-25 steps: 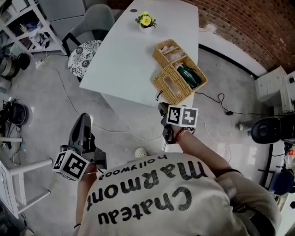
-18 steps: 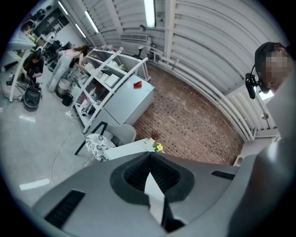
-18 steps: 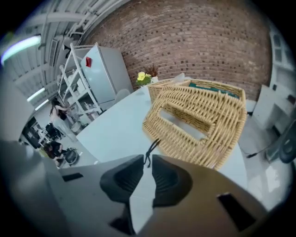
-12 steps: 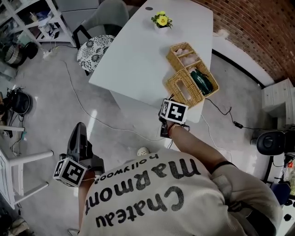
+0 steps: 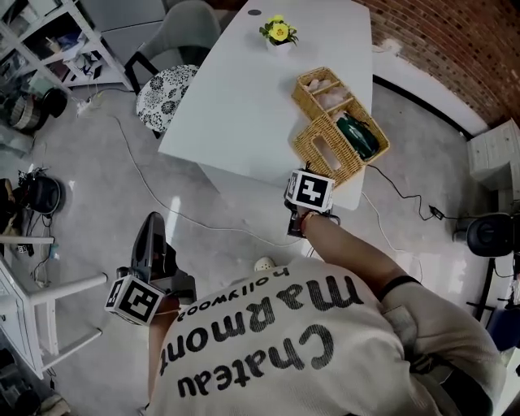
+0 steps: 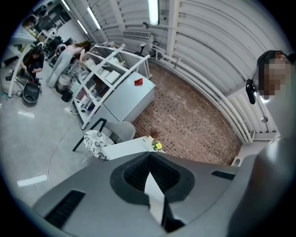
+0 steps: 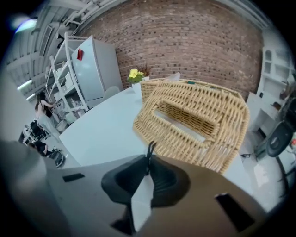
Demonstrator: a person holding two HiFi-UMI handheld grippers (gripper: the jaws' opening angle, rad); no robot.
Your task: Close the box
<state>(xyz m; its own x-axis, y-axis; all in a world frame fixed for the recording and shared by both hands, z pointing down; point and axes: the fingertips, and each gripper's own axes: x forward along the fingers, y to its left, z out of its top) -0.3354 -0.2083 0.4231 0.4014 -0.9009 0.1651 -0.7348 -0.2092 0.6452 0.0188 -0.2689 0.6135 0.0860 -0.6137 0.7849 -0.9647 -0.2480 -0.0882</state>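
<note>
Locating the open box (image 5: 303, 99) at the table's (image 5: 236, 97) near-right corner (head view), we note the left gripper (image 6: 149, 155) closed and empty (left gripper view) and, its jaws just closed on the black loop (image 7: 150, 149) of the lid (image 7: 194, 120) (right gripper view), swing the right gripper (image 7: 149, 159) slowly.

box (image 5: 340, 122) on table (image 5: 244, 97) near edge | flowerpot (image 5: 279, 34) far end | chair (image 5: 162, 89) left

A workshop-like lab in an industrial hall: bare brick wall (image 7: 185, 41), arched corrugated ceiling (image 6: 208, 51) with tube lights (image 6: 153, 11), and grey concrete floor (image 5: 89, 179) trailed with cables (image 5: 162, 207). White metal shelving (image 6: 108, 78) is crowded with gear, people (image 6: 32, 65) work at the far end, and a plain white bench (image 5: 244, 97) stands in the open.
</note>
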